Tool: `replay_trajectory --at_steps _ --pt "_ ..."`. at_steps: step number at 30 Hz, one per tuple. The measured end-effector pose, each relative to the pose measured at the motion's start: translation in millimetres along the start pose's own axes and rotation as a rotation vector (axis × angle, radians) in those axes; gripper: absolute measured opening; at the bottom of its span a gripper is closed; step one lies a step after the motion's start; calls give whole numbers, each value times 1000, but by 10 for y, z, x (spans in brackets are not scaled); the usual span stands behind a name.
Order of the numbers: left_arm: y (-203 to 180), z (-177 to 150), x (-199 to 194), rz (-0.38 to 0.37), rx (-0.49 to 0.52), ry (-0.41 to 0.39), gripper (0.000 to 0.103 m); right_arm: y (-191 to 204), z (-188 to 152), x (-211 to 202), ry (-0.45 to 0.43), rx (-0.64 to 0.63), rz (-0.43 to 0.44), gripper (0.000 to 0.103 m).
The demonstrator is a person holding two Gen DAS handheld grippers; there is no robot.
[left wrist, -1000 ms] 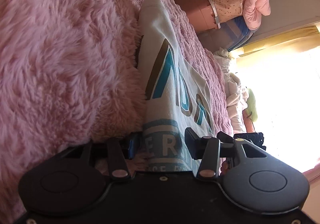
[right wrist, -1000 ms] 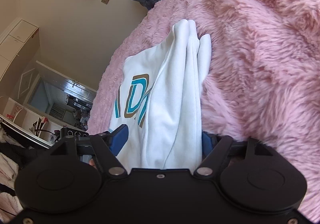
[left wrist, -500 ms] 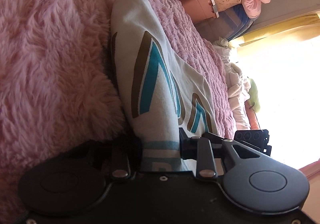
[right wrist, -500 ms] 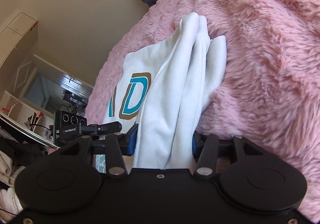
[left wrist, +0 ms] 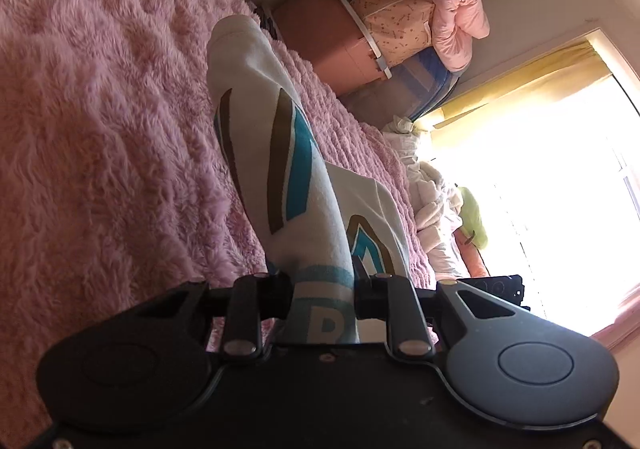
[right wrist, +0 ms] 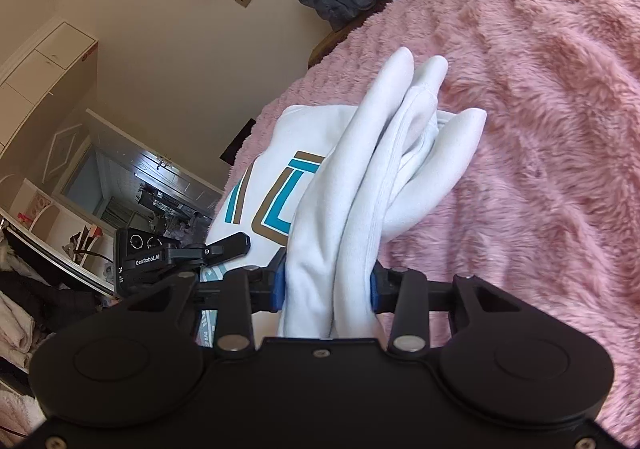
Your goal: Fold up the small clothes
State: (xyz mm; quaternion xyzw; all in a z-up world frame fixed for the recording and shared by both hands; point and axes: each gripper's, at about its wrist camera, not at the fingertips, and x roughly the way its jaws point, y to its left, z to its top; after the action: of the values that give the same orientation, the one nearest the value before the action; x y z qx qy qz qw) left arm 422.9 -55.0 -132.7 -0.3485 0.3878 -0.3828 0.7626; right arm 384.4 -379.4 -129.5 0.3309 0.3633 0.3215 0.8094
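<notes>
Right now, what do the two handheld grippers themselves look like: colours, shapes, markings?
Both are matte black. The right gripper has a broad body with two round discs, silver pivot screws on its linkage arms, and blue pads on its jaws. The left gripper has the same discs and screws; its pads look dark here. Seen from the right wrist view, its black camera block reads "GenRobot.AI". No hands or sleeves show.

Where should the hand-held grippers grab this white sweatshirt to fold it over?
By the near edge, one corner each, coming in level from the bed's near side. The white sweatshirt bunches thick there, and the right hand-held gripper and left hand-held gripper are closing on it.
</notes>
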Motion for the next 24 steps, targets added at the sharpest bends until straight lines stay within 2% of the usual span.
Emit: replay_trajectory --at_steps 6,12,17,21,24 --pt "-109 -2 -912 47 36 -90 22 620 -44 340 16 -58 90 39" --pt "174 -265 -1678 79 -18 -147 22 1064 -247 826 61 -78 134 39" --pt "495 -519 -1941 88 -67 -147 22 1174 -523 1078 112 -57 124 39" --pt "871 -729 -1965 94 -92 -133 22 1097 -742 1238 139 -33 88 39" --pt "1169 -852 -1894 126 -156 -115 22 946 -902 1346 149 -11 52 38"
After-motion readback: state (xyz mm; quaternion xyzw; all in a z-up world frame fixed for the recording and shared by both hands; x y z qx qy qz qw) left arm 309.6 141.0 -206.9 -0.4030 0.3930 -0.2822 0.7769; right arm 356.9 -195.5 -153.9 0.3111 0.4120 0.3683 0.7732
